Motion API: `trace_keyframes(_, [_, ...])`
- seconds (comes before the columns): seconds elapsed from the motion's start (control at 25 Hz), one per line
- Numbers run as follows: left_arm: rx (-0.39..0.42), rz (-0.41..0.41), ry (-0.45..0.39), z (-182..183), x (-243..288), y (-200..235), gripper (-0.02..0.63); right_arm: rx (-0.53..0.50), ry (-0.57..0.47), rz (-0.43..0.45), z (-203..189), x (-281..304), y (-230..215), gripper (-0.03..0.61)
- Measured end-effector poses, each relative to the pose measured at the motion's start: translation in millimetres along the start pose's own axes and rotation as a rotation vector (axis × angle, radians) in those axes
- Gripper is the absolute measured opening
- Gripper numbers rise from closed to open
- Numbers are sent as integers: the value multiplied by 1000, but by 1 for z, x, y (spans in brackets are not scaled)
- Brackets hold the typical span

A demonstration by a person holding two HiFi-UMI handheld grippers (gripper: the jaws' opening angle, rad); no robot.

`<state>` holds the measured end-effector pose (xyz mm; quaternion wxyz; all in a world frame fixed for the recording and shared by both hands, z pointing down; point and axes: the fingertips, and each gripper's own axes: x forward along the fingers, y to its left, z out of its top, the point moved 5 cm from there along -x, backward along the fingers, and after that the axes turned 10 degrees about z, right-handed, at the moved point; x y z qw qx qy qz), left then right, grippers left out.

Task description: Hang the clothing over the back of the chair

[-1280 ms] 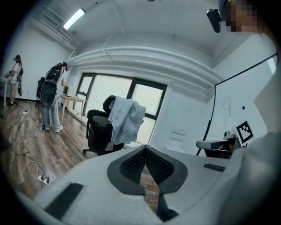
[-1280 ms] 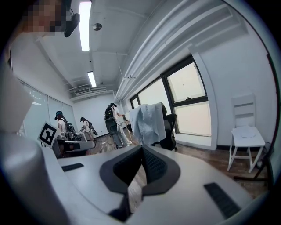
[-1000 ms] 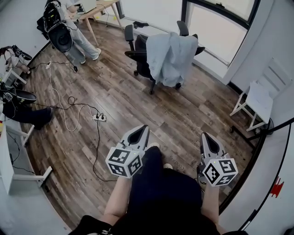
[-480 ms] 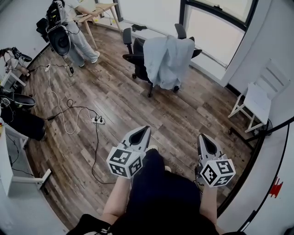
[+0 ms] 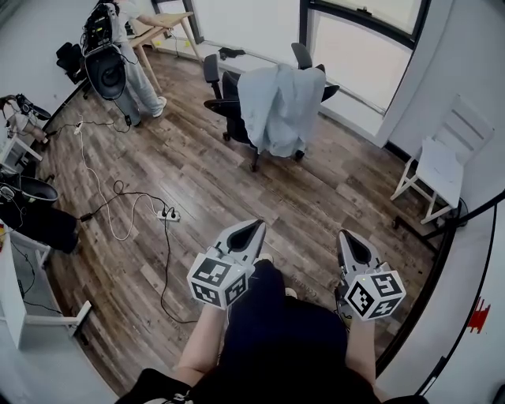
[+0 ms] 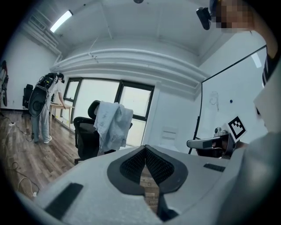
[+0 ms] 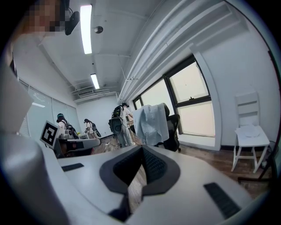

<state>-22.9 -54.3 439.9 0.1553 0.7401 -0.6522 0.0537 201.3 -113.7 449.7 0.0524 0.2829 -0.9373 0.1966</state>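
Wood floor (image 5: pixel 197 181), office. Clothing (image 5: pixel 280 106) draped over chair (image 5: pixel 225 99) back at 12 o'clock, same as a second ago. Left gripper (image 5: pixel 256 226) drifted slightly, right gripper (image 5: pixel 344 234) static. Both fully closed, empty, well apart from it. Task looks done.

The clothing (image 5: pixel 274 106) hides most of the chair (image 5: pixel 223 96) back; only the headrest, an armrest and the base show. The person (image 5: pixel 126 59) by the desk (image 5: pixel 175 17) is cut off at the head view's top edge. In the right gripper view, two far figures (image 7: pixel 89 127) are too small to make out.
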Motion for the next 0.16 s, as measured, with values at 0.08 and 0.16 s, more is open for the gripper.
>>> trace_keyframes(0.08, [12,-10,2,1,1,-2,8,7,-3,6,1,1,1,0])
trace_keyframes(0.16, [23,-19,4,3,2,-4,8,10,-6,11,1,3,1,0])
